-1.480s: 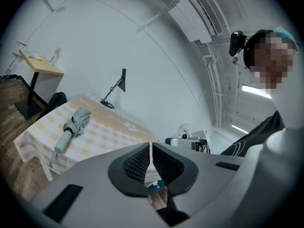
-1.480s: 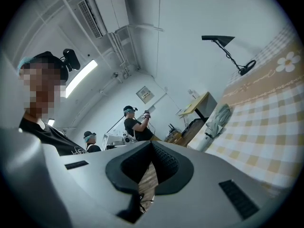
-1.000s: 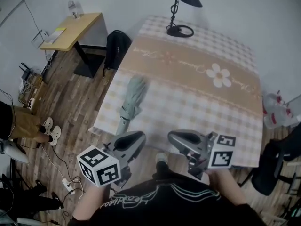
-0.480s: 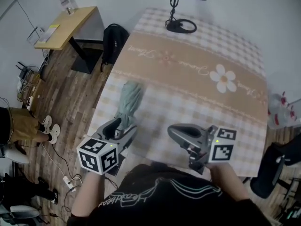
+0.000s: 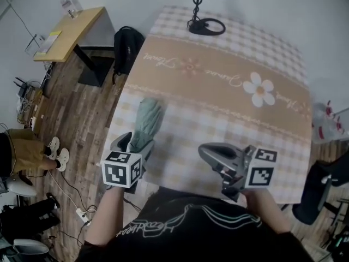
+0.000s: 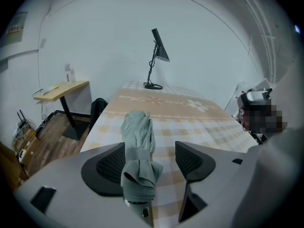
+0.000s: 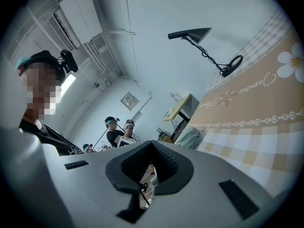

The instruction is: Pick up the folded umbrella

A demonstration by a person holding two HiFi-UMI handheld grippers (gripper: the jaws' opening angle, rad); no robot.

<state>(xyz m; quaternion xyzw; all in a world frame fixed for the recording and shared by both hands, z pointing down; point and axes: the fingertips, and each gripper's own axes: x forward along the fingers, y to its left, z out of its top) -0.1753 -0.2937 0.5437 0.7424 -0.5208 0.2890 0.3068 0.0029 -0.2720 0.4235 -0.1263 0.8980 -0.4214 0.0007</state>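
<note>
The left gripper [image 6: 149, 151] is held at the near left corner of the checked table [image 5: 218, 119], its jaws spread wide, having just been opening. The folded grey-green umbrella [image 5: 146, 121] is straddled by them but not clamped; it lies flat along the left edge, handle end nearest the person. The right gripper [image 5: 205, 149] is held above the near edge, jaws together on nothing.
</note>
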